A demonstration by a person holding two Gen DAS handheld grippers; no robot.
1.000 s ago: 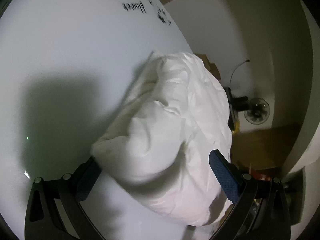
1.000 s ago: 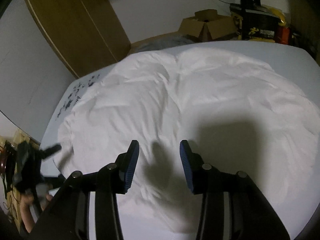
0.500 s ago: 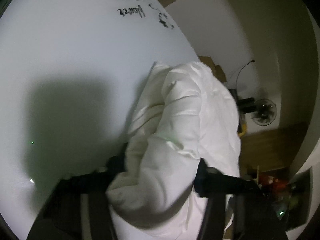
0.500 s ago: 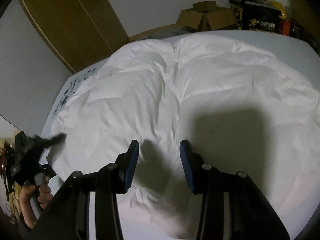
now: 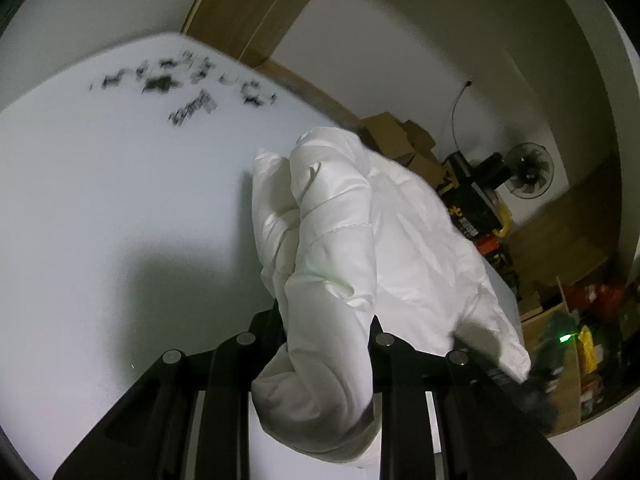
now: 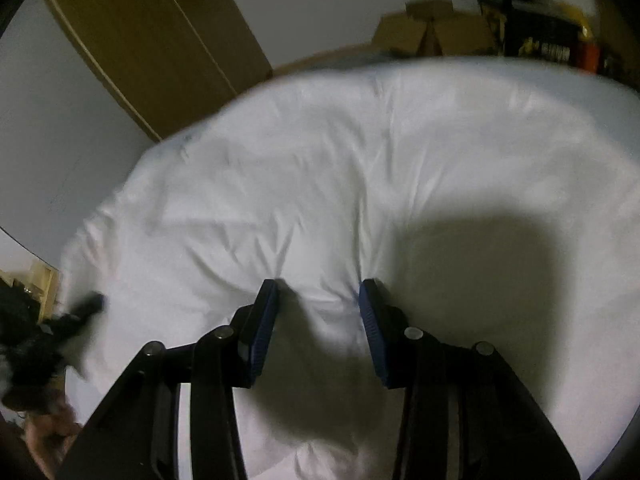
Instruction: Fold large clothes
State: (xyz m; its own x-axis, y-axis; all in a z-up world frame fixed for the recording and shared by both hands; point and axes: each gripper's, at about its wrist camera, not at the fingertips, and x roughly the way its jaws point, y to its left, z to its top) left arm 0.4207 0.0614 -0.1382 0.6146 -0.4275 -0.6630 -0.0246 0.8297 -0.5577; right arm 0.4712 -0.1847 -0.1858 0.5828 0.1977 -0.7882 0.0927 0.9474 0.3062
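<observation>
Puffy, soft white duvet (image 5: 360, 240): left gripper (image 5: 326, 332) jaws closing on a bunched edge; right gripper (image 6: 318, 312) jaws part-open, seemingly pressing fabric, ungripped.

a: the white garment (image 5: 360, 248) looked like soft padded cloth, faintly satiny, with stitched seams and fine creases.
b: the sheet (image 5: 100, 208) under it was smooth matt fabric with a dark print. the wardrobe (image 6: 152, 36) looked like matt wood, the boxes (image 6: 436, 28) plain cardboard.
a: the right gripper (image 6: 320, 308) had ribbed blue pads (image 6: 260, 328) on matt black plastic.
</observation>
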